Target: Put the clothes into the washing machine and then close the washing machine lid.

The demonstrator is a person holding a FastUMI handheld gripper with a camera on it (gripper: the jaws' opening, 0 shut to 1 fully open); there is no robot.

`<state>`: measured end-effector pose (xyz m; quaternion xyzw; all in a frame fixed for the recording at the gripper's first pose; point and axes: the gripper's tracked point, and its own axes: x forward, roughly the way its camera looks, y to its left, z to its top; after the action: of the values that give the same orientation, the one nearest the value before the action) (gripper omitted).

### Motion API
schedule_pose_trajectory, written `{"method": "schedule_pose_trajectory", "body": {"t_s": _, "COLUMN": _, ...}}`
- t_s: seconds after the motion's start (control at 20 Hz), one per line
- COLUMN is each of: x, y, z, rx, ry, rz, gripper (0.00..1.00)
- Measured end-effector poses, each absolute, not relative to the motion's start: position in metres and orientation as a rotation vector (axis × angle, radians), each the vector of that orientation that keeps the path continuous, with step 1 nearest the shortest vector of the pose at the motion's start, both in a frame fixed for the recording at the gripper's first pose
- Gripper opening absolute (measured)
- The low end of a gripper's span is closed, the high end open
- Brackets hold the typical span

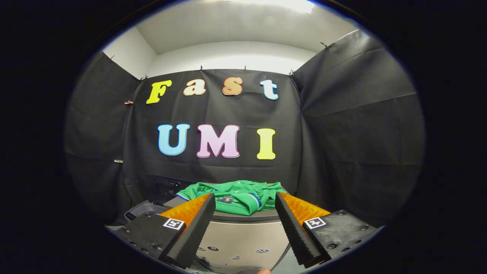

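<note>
Right now, through the gripper view, the gripper [243,207] is hanging with its fingers spread wide and pinching nothing, pointing across at a crumpled green garment [235,196]. That garment is lying on the flat top of a pale grey unit [243,232], bunched toward its far edge and spilling slightly over its left corner; it is sitting beyond the fingertips, apart from both of them. Left of the unit, lower down, something dark with a rounded rim is showing [142,210], which may be the washing machine with its lid [167,187] standing open behind it, though the view there is too dim to be sure.

The step in hand looks like the reach for the clothes. Doing it well probably means travelling forward and dipping so the fingers are straddling a raised fold near the middle of the garment rather than a thin edge, closing only once cloth is sitting deep between them, and lifting high enough that trailing sleeves are clearing the top's left edge.
</note>
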<state>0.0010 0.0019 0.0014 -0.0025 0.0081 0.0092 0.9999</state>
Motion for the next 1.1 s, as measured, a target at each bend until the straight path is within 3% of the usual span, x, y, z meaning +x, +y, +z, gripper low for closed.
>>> {"method": "schedule_pose_trajectory", "body": {"t_s": 0.7, "x": 0.011, "y": 0.003, "z": -0.007, "rx": -0.007, "ry": 0.049, "rz": 0.012, "gripper": 0.98}}
{"method": "schedule_pose_trajectory", "body": {"t_s": 1.1, "x": 0.056, "y": 0.008, "z": 0.001, "rx": -0.029, "ry": 0.085, "rz": 0.002, "gripper": 0.98}}
